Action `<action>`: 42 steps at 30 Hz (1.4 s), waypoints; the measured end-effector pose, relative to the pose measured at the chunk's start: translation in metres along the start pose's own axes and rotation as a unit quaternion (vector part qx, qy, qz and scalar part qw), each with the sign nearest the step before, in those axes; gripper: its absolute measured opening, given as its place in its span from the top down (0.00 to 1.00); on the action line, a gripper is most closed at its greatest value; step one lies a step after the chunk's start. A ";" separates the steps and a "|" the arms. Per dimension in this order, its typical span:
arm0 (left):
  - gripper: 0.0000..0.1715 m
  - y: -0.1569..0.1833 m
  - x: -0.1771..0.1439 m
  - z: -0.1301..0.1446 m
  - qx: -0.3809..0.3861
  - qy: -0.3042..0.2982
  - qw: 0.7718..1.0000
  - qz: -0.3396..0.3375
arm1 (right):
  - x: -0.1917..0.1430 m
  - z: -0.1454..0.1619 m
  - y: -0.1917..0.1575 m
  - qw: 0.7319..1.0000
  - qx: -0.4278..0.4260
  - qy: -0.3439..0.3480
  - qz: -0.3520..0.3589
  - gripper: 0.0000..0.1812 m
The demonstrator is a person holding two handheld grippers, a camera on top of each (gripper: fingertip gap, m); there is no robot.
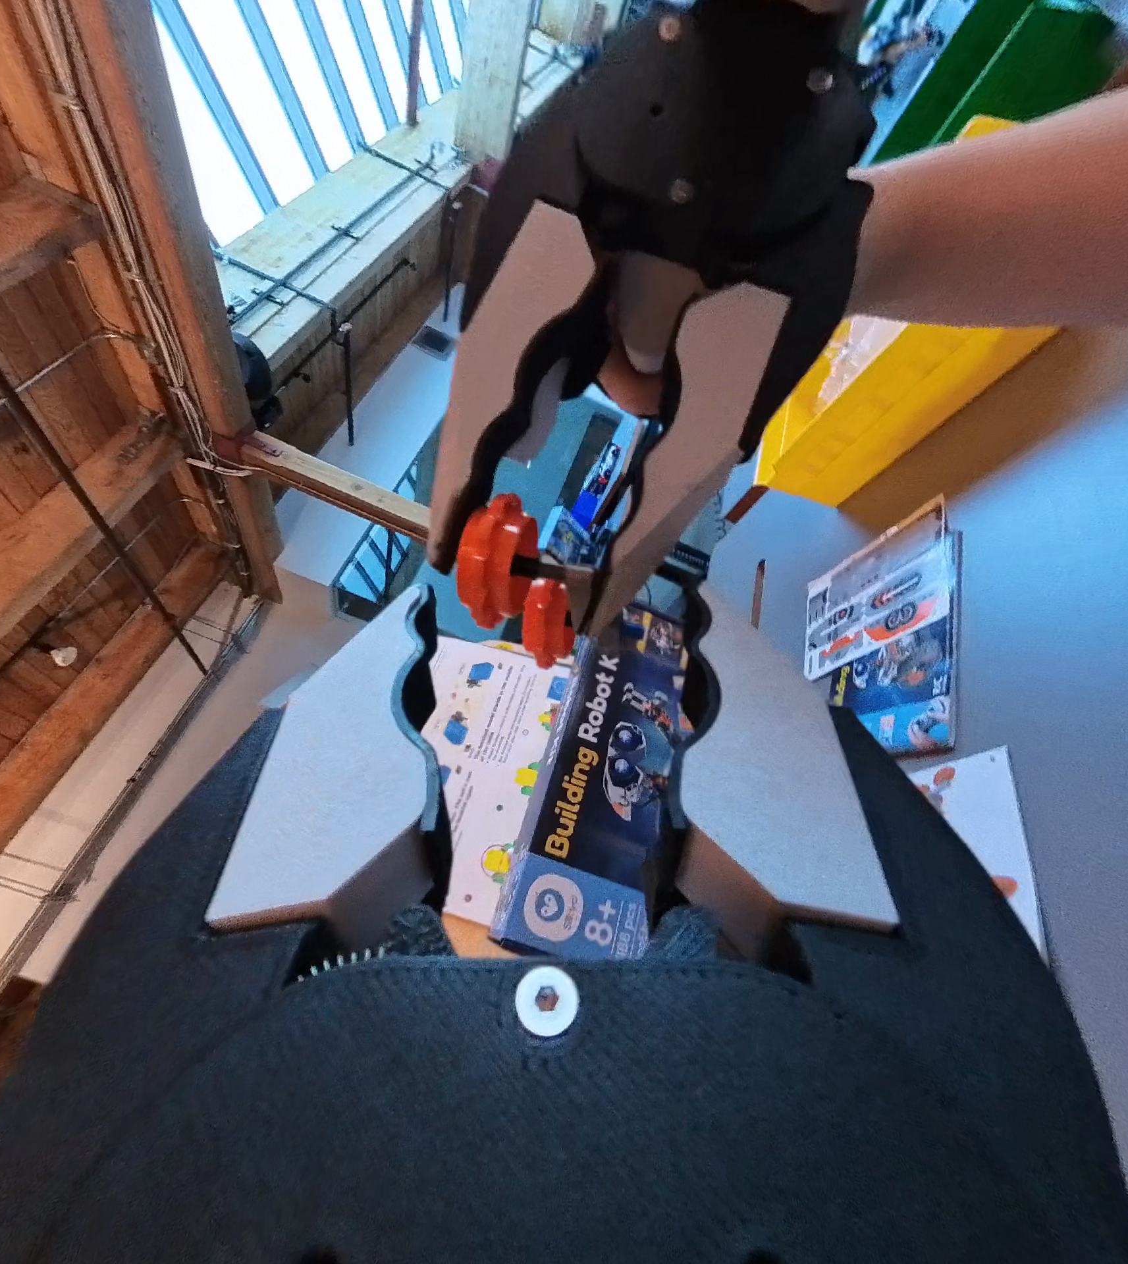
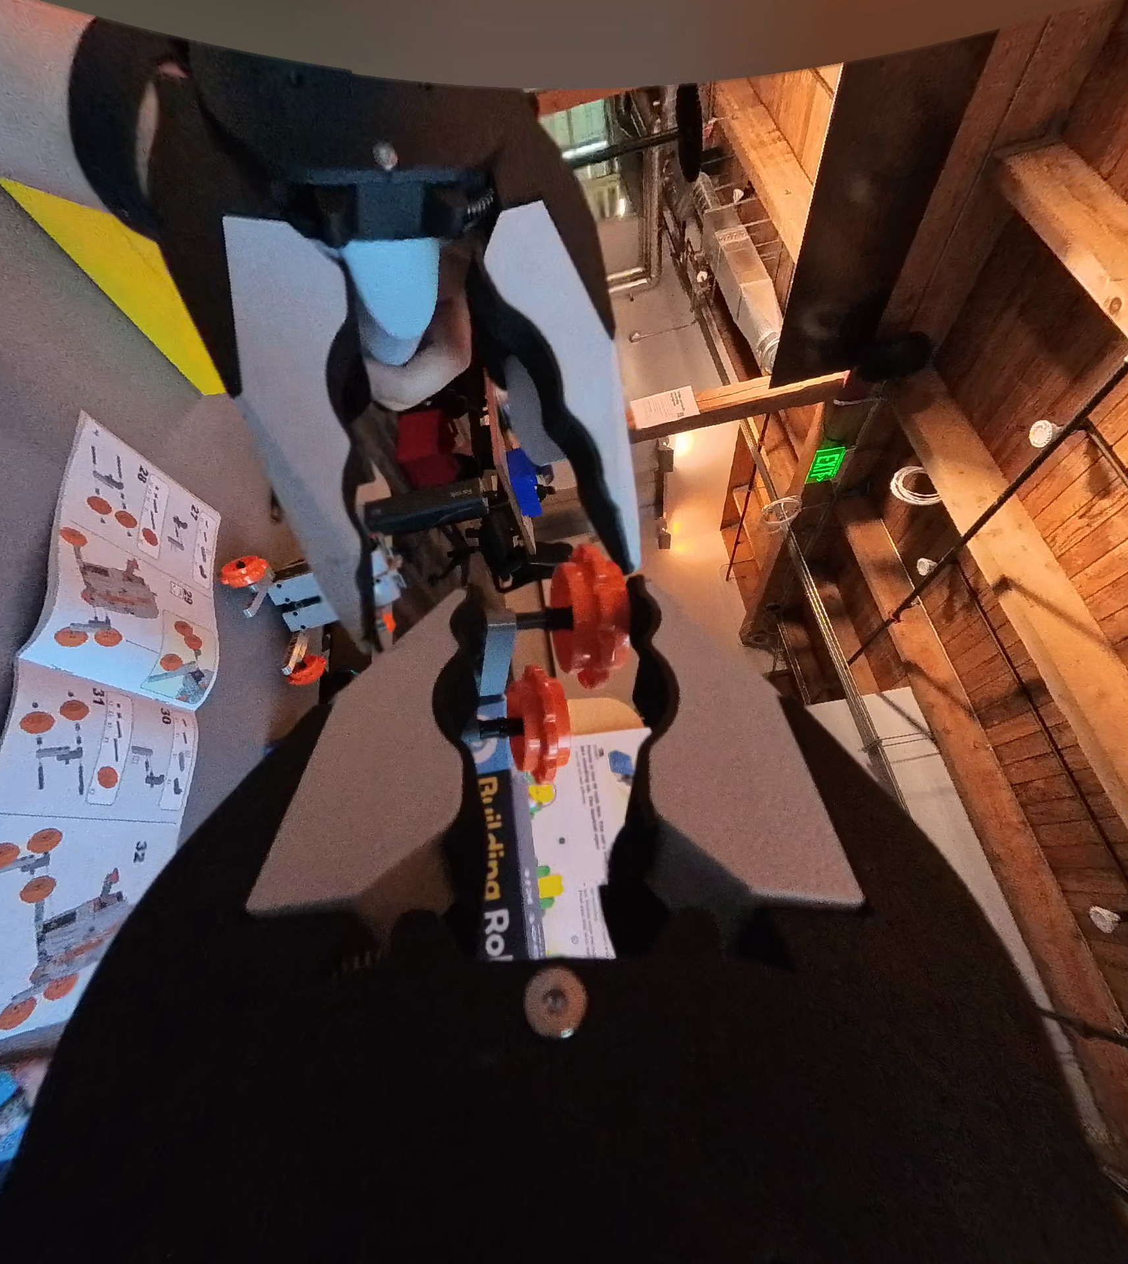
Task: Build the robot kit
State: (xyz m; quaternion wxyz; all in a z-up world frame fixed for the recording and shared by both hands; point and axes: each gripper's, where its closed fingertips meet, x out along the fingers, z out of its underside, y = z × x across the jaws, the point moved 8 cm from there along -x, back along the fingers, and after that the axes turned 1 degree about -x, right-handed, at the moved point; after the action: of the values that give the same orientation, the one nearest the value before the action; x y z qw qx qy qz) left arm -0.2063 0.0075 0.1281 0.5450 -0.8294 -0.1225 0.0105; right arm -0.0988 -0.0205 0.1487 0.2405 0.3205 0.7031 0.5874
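A small assembly of two orange toothed wheels (image 2: 588,609) on black axles, joined by a grey beam (image 2: 499,650), hangs in the air. My right gripper (image 2: 551,602) is shut on it, one finger against the beam and the other against the larger wheel. In the left wrist view the right gripper (image 1: 516,581) comes in from above with the wheels (image 1: 496,561) at its tips. My left gripper (image 1: 557,602) is open and empty, tip to tip with it, close to the assembly. It shows from above in the right wrist view (image 2: 496,598).
Below lie a blue and black kit box (image 1: 588,786) and an instruction sheet (image 1: 486,739). An open booklet (image 2: 102,684) and a partly built model with orange wheels (image 2: 287,602) lie on the grey table (image 1: 1094,615). A yellow bin (image 1: 889,397) stands behind. The tips of both grippers are at nearly the same place.
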 end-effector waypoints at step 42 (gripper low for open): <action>0.71 0.004 0.006 -0.019 0.122 -0.032 0.984 -0.127 | -0.012 -0.015 0.001 0.992 -0.015 0.127 0.020 0.77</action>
State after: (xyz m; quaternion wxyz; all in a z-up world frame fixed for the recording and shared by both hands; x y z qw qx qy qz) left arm -0.1965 -0.0095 0.1329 0.6352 -0.7334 -0.2416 -0.0174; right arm -0.1010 -0.0394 0.1517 0.1424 0.2541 0.7124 0.6384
